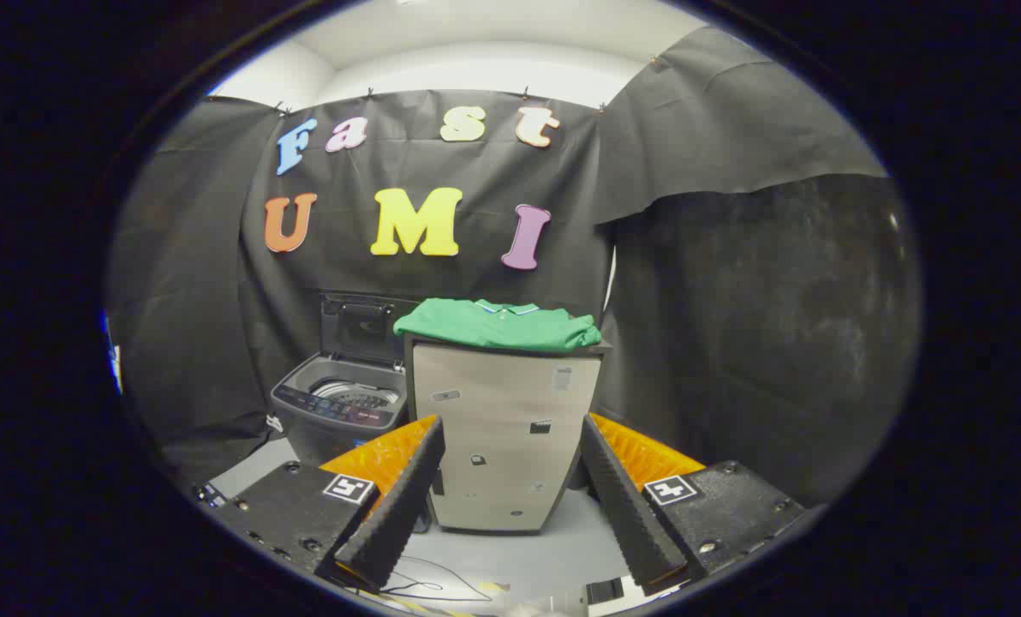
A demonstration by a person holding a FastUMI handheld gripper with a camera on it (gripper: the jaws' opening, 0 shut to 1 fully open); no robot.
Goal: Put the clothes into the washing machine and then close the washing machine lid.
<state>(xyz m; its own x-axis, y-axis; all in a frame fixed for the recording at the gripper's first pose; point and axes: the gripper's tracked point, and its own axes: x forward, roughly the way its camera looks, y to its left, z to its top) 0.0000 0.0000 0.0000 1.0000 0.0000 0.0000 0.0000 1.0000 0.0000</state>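
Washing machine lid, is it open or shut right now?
Open: the lid stands upright behind the washing machine, drum exposed. The gripper is open, empty.

No text on the cabinet (504,428) stickers or washing machine (339,410) panel is legible.

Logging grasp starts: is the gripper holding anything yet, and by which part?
Nothing. The gripper is open, fingers spread; the green shirt lies on the cabinet beyond them.

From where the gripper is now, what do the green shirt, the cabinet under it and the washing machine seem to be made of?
Green shirt: soft knit fabric, matte, folded limp with a collar. Cabinet: probably painted metal or laminate, smooth pale panel with a faint sheen. Washing machine: likely grey plastic body with a shiny, seemingly metal drum, lid raised. The gripper is open, well short of the cabinet.
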